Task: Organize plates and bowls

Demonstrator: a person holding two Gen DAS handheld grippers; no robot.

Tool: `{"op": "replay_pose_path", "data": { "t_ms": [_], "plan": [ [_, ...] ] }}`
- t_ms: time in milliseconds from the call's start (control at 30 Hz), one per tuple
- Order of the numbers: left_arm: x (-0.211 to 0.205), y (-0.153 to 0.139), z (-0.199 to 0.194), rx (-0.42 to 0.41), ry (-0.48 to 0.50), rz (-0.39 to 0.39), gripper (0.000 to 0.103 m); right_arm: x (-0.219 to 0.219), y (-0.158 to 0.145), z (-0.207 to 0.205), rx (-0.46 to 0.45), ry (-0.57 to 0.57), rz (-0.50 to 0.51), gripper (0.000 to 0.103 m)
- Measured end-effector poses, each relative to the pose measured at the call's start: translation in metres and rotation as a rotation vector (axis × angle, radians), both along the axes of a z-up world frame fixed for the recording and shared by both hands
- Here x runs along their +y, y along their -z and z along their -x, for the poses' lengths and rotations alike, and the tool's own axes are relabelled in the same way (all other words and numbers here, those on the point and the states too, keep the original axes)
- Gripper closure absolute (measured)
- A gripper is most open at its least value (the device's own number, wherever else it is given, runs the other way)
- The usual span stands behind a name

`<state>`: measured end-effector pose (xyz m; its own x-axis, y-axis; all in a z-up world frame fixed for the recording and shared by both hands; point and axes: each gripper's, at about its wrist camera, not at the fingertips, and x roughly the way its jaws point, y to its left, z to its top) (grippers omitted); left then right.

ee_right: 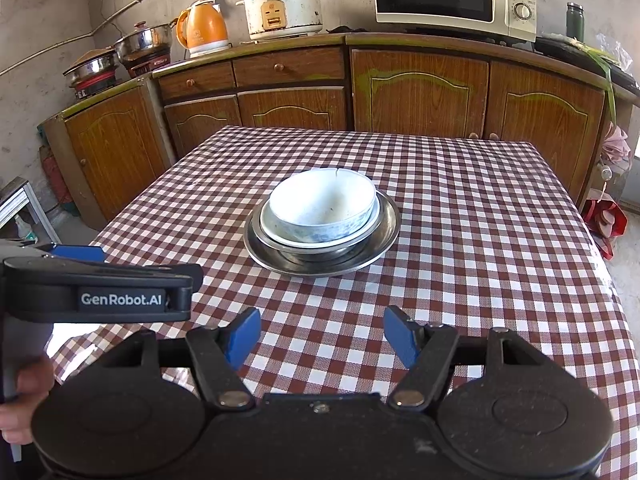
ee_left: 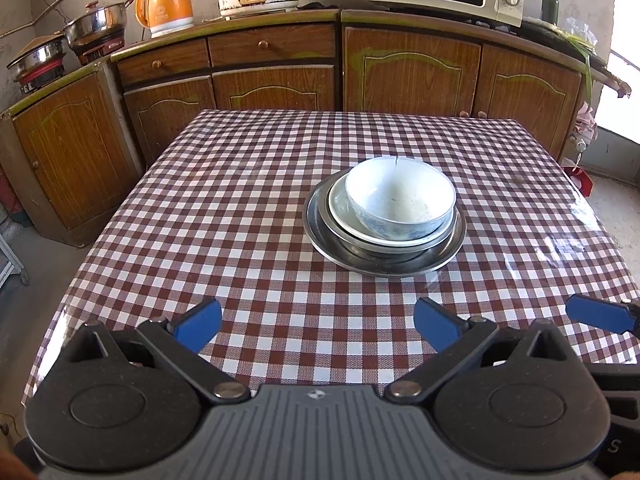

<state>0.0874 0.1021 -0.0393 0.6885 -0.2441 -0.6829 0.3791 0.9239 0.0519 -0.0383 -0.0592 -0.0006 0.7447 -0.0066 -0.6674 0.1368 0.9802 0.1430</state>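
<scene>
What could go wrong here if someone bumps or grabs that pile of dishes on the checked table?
1. The white bowl sits off-centre on the stack, leaning toward one side, so a nudge might tip it.
2. Its far rim seems cracked; a pinch there may chip it.
3. The steel plate rests on a glossy tablecloth, so the pile could slide. Both the left gripper and right gripper are open and empty.

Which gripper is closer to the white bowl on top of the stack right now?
Neither clearly. Both grippers are open and short of the white bowl: left gripper sits back and to its left, right gripper back and almost directly in line.
</scene>
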Motion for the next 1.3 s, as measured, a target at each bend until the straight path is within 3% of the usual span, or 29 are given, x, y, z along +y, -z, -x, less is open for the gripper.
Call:
{"op": "replay_pose_path", "data": {
  "t_ms": [1300],
  "plan": [
    [-0.0050,0.0056,-0.0022,0.021,0.011,-0.005,0.000,-0.0004,0.0075,-0.0059,0.024,-0.015,-0.018,0.022]
  ]
}}
